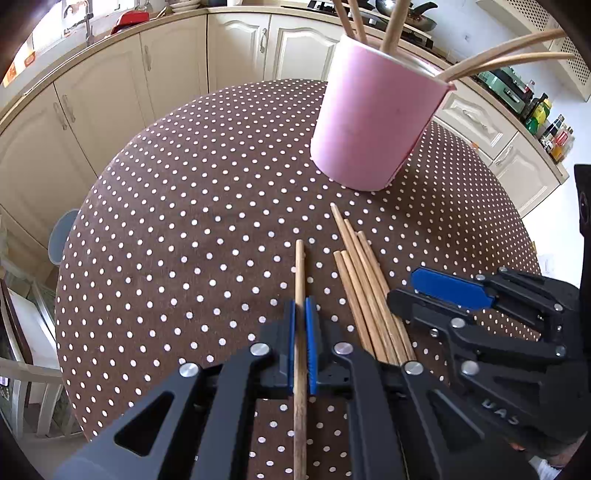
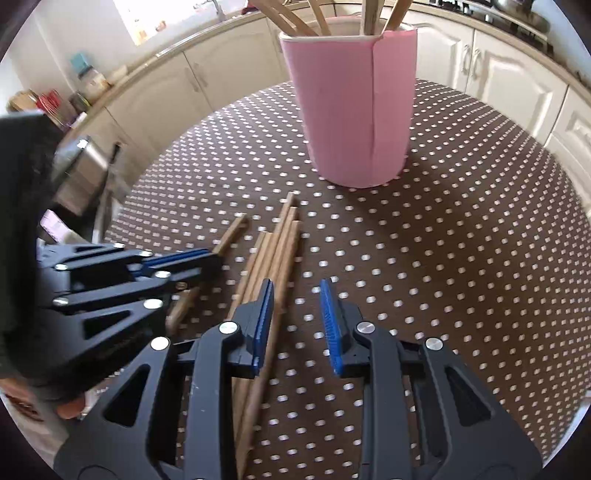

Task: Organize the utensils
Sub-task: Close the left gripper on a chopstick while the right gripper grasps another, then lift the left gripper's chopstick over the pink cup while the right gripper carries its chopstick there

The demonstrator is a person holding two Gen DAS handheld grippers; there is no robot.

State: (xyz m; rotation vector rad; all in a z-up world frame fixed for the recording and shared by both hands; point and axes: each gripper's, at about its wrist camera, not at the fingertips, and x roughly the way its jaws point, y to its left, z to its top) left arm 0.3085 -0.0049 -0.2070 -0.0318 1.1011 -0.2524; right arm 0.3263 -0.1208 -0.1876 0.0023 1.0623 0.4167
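Wooden chopsticks lie on the round table under a brown cloth with white polka dots (image 1: 166, 221), just in front of a tall pink cylindrical holder (image 1: 373, 122) that stands upright on the cloth. Several more long wooden utensils (image 1: 395, 26) already stick out of the holder's open top, leaning outward at different angles.

One single wooden chopstick (image 1: 300, 273) lies apart from the others, and the left gripper (image 1: 300, 306) has its blue-padded fingers pressed together on it, the stick running straight through between the pads and out past the tips toward the holder. From the right wrist view that same gripper (image 2: 216, 254) shows side-on, with the stick's end poking out of its closed tips.

Just beside it is a loose bundle of wooden chopsticks (image 1: 364, 280), lying side by side on the cloth and pointing toward the holder. The right gripper (image 2: 295, 295) hangs over the bundle's right edge with its fingers apart; its left pad sits against or just above the outermost stick, though I cannot tell which, while the right pad stands over bare cloth. Nothing is clamped between them.

Cream kitchen cabinets (image 1: 236, 48) curve around behind the table, under a worktop.
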